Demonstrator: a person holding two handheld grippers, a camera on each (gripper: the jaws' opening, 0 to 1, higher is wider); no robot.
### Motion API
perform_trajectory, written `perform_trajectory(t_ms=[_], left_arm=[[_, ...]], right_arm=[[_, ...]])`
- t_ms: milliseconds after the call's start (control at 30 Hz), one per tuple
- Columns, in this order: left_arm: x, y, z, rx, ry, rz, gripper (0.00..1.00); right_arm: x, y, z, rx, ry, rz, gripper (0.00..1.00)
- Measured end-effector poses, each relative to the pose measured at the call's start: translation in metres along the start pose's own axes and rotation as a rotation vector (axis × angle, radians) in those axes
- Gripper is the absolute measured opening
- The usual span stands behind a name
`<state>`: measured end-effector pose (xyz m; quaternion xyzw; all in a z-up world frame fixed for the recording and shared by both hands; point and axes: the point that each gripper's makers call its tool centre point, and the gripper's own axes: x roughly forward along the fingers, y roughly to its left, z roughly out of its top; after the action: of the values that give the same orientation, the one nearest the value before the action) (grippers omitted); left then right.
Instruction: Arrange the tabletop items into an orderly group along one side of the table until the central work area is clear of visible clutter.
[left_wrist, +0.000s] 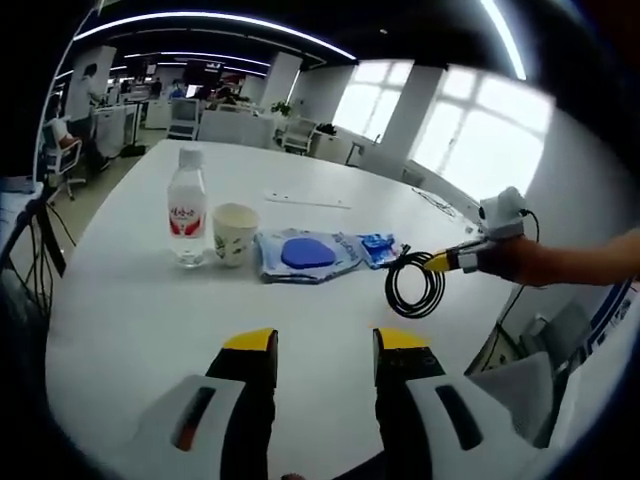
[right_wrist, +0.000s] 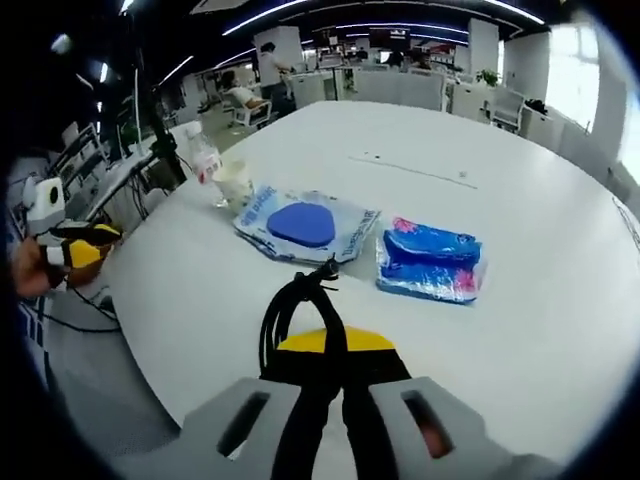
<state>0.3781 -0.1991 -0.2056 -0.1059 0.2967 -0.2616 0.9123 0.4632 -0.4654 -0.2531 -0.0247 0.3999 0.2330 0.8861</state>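
Observation:
On the white table (left_wrist: 140, 310) a row stands: a water bottle (left_wrist: 187, 215), a paper cup (left_wrist: 234, 233), a clear bag with a blue pad (left_wrist: 305, 253) and a blue tissue pack (left_wrist: 378, 247). My left gripper (left_wrist: 325, 345) is open over bare table in front of the row, nothing between its jaws. From the right comes my right gripper (left_wrist: 452, 262), shut on a black coiled cable (left_wrist: 417, 283) that hangs just above the table. In the right gripper view the cable (right_wrist: 300, 310) loops out of the right gripper (right_wrist: 335, 345), near the bag (right_wrist: 305, 225) and tissue pack (right_wrist: 430, 260). The left gripper (right_wrist: 90, 245) is at the far left.
A thin white strip (left_wrist: 308, 200) lies farther back on the table. Beyond the table are office desks and chairs (left_wrist: 60, 150), with windows at the back right. The table's near edge drops to floor with loose cords (right_wrist: 70, 320).

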Motion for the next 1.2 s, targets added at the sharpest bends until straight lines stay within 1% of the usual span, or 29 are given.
perform_trajectory(t_ms=[33,133,267,433,533,633,733,800,900,1067,1133,1200], left_arm=[[-0.001,0.001,-0.001,0.000,0.002,0.002,0.37],[-0.005,0.003,-0.002,-0.003,0.003,0.008,0.37],[-0.010,0.008,-0.003,-0.009,0.001,0.020,0.37],[-0.012,0.011,-0.005,-0.015,0.004,0.031,0.37],[-0.012,0.012,-0.005,-0.014,0.006,0.035,0.37],[-0.013,0.014,-0.003,-0.016,0.003,0.040,0.37],[-0.012,0.015,-0.002,-0.016,0.001,0.043,0.37],[-0.012,0.016,0.000,-0.019,-0.002,0.043,0.37],[-0.013,0.017,0.001,-0.020,-0.003,0.048,0.37],[-0.012,0.019,0.001,-0.021,-0.001,0.055,0.37],[-0.011,0.019,0.001,-0.018,0.002,0.055,0.37],[-0.010,0.018,0.001,-0.014,0.005,0.055,0.37]], right_arm=[[0.004,-0.002,0.000,0.036,0.003,0.000,0.00],[0.011,-0.007,-0.002,0.075,0.007,0.000,0.00],[0.022,-0.013,-0.012,0.145,0.037,-0.001,0.00],[0.035,-0.017,-0.024,0.184,0.061,0.013,0.00],[0.037,-0.021,-0.027,0.186,0.069,0.002,0.00],[0.039,-0.026,-0.029,0.206,0.073,-0.009,0.01],[0.041,-0.032,-0.037,0.245,0.092,-0.031,0.01],[0.043,-0.034,-0.039,0.278,0.090,-0.034,0.01],[0.046,-0.036,-0.041,0.302,0.091,-0.032,0.01],[0.046,-0.038,-0.045,0.277,0.110,-0.046,0.02],[0.047,-0.040,-0.045,0.289,0.106,-0.036,0.02],[0.045,-0.041,-0.046,0.246,0.120,-0.031,0.03]])
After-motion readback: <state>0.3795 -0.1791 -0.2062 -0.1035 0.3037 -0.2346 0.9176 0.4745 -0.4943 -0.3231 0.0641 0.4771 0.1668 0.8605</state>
